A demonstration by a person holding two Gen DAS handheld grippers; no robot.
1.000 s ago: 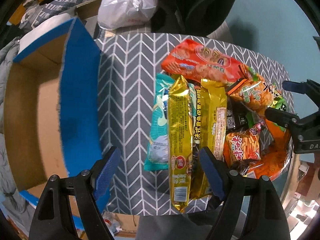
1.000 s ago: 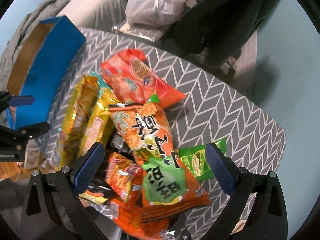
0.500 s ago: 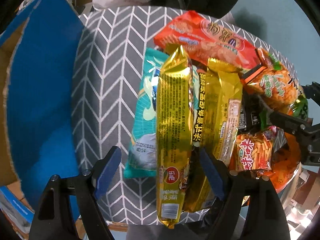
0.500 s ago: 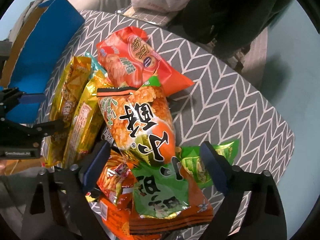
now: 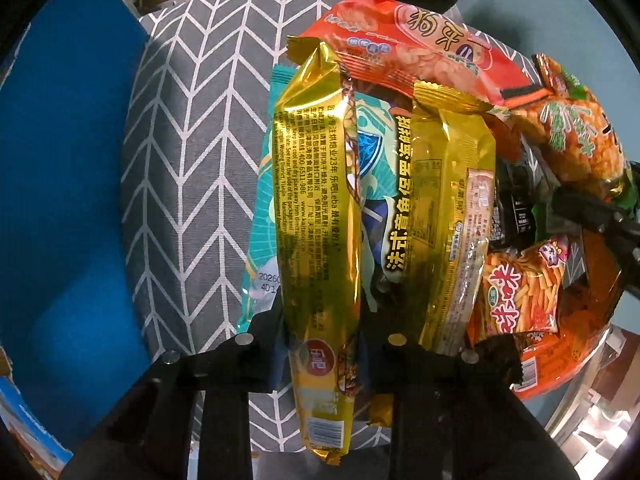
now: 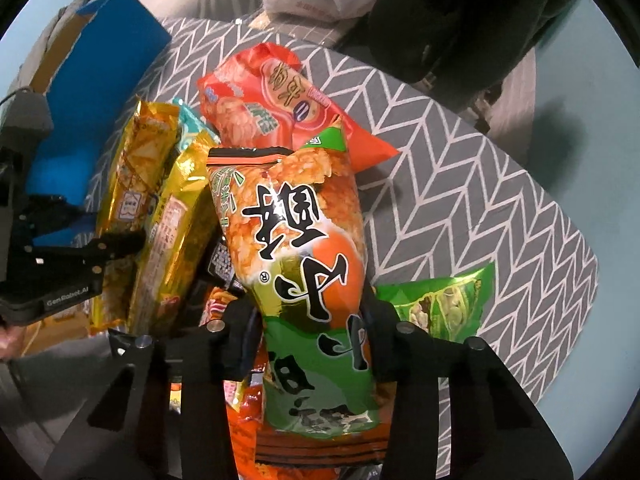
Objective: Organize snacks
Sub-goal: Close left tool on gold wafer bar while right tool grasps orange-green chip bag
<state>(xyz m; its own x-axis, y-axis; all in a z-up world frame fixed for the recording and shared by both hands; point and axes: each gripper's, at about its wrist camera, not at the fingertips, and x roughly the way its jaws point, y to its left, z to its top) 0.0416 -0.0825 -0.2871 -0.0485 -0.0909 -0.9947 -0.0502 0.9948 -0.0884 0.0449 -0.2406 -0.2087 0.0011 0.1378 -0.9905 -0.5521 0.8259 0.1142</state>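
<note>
Between your two grippers lies the whole snack pile, heaped on the chevron-cloth worktop (image 5: 188,128) with the blue-sided cardboard box (image 5: 60,184) standing just beside it on your left.

Your left gripper (image 5: 320,344) is clenched on the long gold packet (image 5: 316,208), taking it across its width close to the near end. Your right gripper (image 6: 316,332) is closed the same way on the orange-and-green rice cracker bag (image 6: 304,248), pinching it at about the lower third.

Both will likely handle as light, puffy and slick: thin foil skins over air and brittle contents. Squeeze only enough to keep them from sliding, since a hard pinch probably crushes the crackers, and glossy film can creep out of smooth pads. With hold so near one end, expect the far end of each to droop or swing; a grip nearer the middle would carry steadier.

Each gripper points forward along its packet, fingers to either side of it and low over the pile. The gold packet overlaps the teal packet (image 5: 264,184) and lies beside the second gold packet (image 5: 452,200), with the red cracker bag (image 5: 416,40) at its far end. Lift straight up so neighbours aren't dragged along.
</note>
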